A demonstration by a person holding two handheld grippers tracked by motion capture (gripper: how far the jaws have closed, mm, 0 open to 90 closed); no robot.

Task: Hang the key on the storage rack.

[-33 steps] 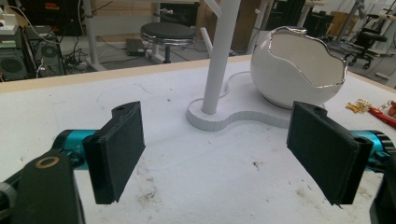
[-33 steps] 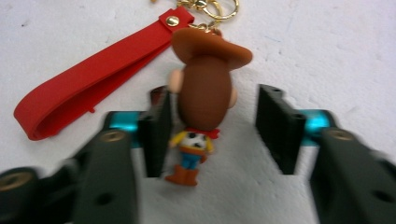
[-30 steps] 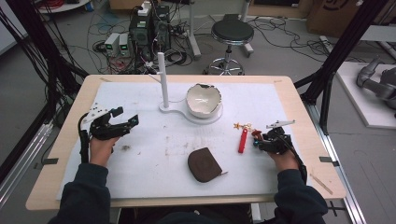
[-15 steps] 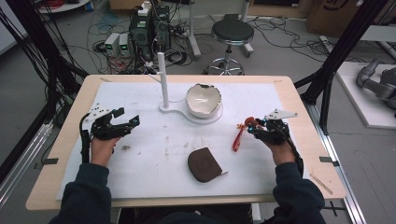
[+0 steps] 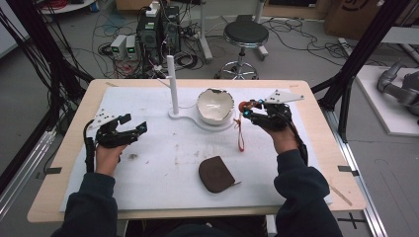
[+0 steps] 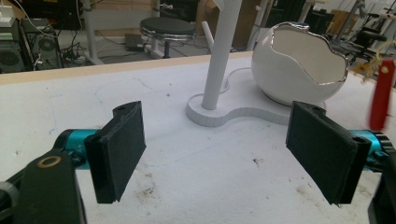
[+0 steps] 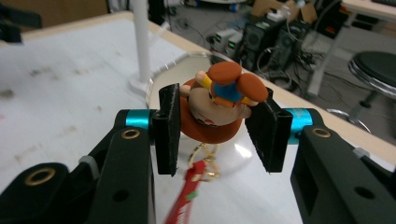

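My right gripper (image 5: 245, 109) (image 7: 215, 130) is shut on a small orange figure keychain (image 7: 219, 105), held in the air just right of the white egg-shaped bowl (image 5: 215, 106). Below the figure (image 5: 242, 105) a gold ring and a red strap (image 5: 240, 138) hang down. The bowl shares a white base with an upright white post (image 5: 172, 84). My left gripper (image 5: 134, 130) (image 6: 219, 156) rests at the left of the white mat, jaws open and nothing between them; the post (image 6: 223, 51), the bowl (image 6: 301, 65) and the red strap (image 6: 381, 95) lie ahead of it.
A dark brown pouch (image 5: 216, 174) lies on the mat near the front centre. The mat (image 5: 163, 163) covers a wooden table (image 5: 316, 118). Beyond the far edge stand a stool (image 5: 245, 35), computer boxes and cables on the floor.
My right gripper lifted the keychain off the mat and carried it up and away toward the bowl, the strap now dangling. The left gripper stayed in place.
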